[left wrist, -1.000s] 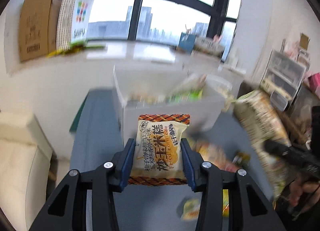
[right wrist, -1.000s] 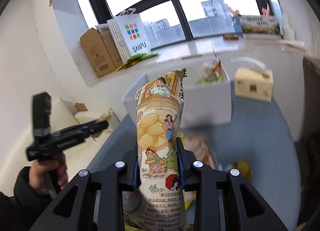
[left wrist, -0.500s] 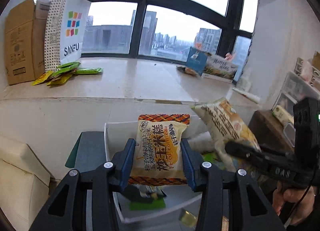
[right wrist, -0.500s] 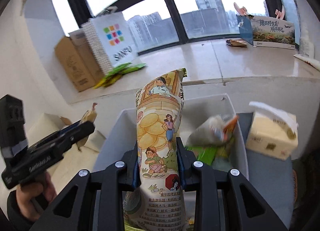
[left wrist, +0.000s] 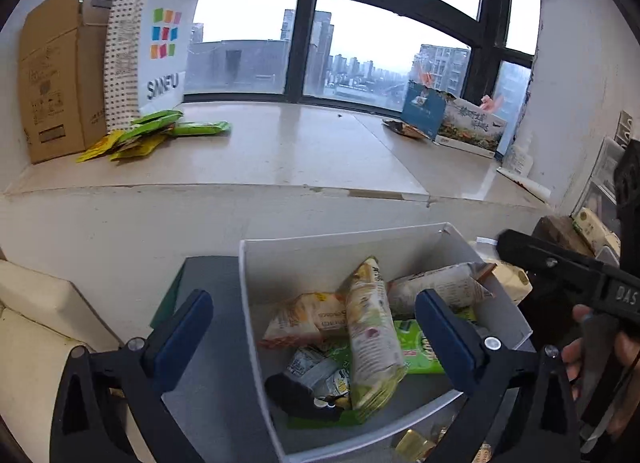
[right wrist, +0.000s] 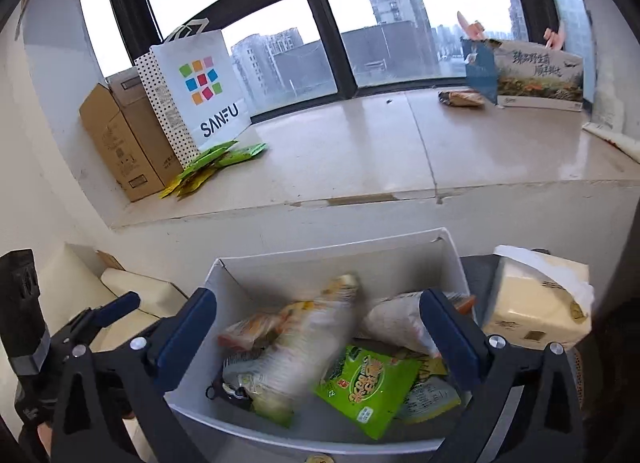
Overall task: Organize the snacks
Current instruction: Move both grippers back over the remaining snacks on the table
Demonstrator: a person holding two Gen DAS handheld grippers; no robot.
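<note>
While both grippers' fingers are opening wide and hold nothing, the tall cartoon-printed crisp bag [right wrist: 296, 347] lies lengthwise in the white open box [right wrist: 320, 259], directly below the right gripper [right wrist: 320, 339], with the left gripper [left wrist: 312, 339] alongside.

Both views set just behind wide-spread fingers, tilted down and forward, close above the white bin [left wrist: 256, 303] [right wrist: 320, 259] of snacks. Left wrist view from the bin's left; right wrist view from nearer its middle, perhaps. Shared: bin, windowsill [left wrist: 304, 151] [right wrist: 360, 151], paper bag [left wrist: 160, 47] [right wrist: 200, 91].
</note>
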